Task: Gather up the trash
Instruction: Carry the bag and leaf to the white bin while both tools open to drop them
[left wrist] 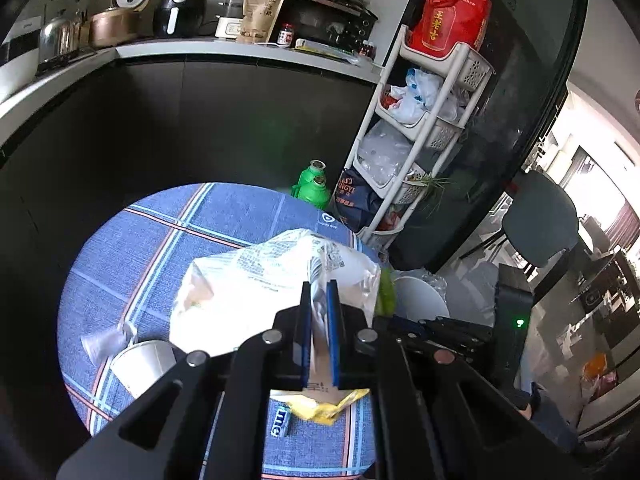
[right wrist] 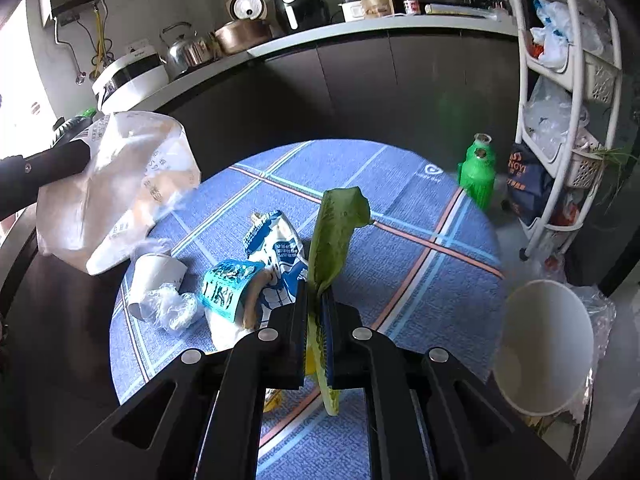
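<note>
My left gripper [left wrist: 319, 300] is shut on a white printed plastic bag [left wrist: 256, 284] and holds it above the round blue checked table [left wrist: 168, 236]; the bag also shows in the right wrist view [right wrist: 116, 192]. My right gripper [right wrist: 316, 300] is shut on a green lettuce leaf [right wrist: 336, 232], held upright over the table [right wrist: 400, 272]. On the table lie a blue-and-white wrapper [right wrist: 276, 252], a turquoise label packet [right wrist: 226, 288], a paper cup [right wrist: 156, 276] with crumpled clear plastic [right wrist: 172, 304], and a yellow wrapper [left wrist: 324, 406]. A white trash bin [right wrist: 544, 344] stands at the right beside the table.
A green bottle [right wrist: 478, 176] stands on the floor beyond the table. A white tiered rack [right wrist: 568, 120] with bags stands at the right. A dark counter [right wrist: 360, 28] with appliances runs along the back. A grey chair [left wrist: 540, 216] is at the far right.
</note>
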The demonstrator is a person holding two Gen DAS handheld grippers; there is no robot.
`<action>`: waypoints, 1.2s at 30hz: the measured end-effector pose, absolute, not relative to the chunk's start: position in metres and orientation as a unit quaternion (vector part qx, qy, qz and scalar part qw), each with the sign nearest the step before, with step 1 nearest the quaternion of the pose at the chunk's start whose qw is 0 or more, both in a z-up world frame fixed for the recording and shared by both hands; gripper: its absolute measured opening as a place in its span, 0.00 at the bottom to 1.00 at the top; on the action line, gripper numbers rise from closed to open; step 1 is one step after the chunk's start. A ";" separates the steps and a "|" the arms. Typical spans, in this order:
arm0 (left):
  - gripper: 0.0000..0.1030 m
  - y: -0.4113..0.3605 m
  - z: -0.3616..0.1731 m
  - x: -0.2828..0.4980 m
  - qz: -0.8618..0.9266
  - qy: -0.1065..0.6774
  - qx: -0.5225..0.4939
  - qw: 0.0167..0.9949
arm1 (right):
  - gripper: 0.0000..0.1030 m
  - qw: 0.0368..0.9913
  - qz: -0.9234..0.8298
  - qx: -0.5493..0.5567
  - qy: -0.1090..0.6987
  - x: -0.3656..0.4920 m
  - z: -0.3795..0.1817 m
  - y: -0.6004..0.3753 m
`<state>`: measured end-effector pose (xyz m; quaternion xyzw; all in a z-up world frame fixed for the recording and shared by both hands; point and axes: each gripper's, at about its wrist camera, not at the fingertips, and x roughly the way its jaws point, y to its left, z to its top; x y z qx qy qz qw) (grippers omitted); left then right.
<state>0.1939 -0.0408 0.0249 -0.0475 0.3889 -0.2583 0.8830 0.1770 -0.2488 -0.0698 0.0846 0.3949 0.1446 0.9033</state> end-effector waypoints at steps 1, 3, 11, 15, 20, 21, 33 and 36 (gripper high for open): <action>0.07 -0.042 0.028 0.191 -0.257 0.386 -0.043 0.885 | 0.05 0.907 0.143 0.085 0.388 0.172 -0.064 -0.251; 0.07 -0.045 0.034 0.184 -0.260 0.382 -0.041 0.886 | 0.05 0.909 0.144 0.091 0.380 0.167 -0.058 -0.256; 0.08 -0.079 0.062 0.169 -0.281 0.358 -0.016 0.890 | 0.05 0.917 0.158 0.167 0.327 0.144 -0.033 -0.304; 0.08 -0.100 0.064 0.167 -0.287 0.353 -0.002 0.890 | 0.05 0.917 0.146 0.171 0.330 0.148 -0.034 -0.319; 0.08 -0.114 0.062 0.163 -0.293 0.356 0.006 0.887 | 0.06 0.918 0.156 0.184 0.314 0.149 -0.028 -0.326; 0.08 -0.115 0.061 0.163 -0.294 0.357 0.006 0.886 | 0.06 0.919 0.160 0.186 0.309 0.149 -0.026 -0.327; 0.08 -0.162 0.056 0.167 -0.336 0.362 0.032 0.869 | 0.07 0.932 0.089 0.201 0.287 0.130 -0.026 -0.390; 0.08 -0.195 0.046 0.174 -0.365 0.372 0.037 0.853 | 0.07 0.925 0.051 0.221 0.306 0.124 -0.049 -0.422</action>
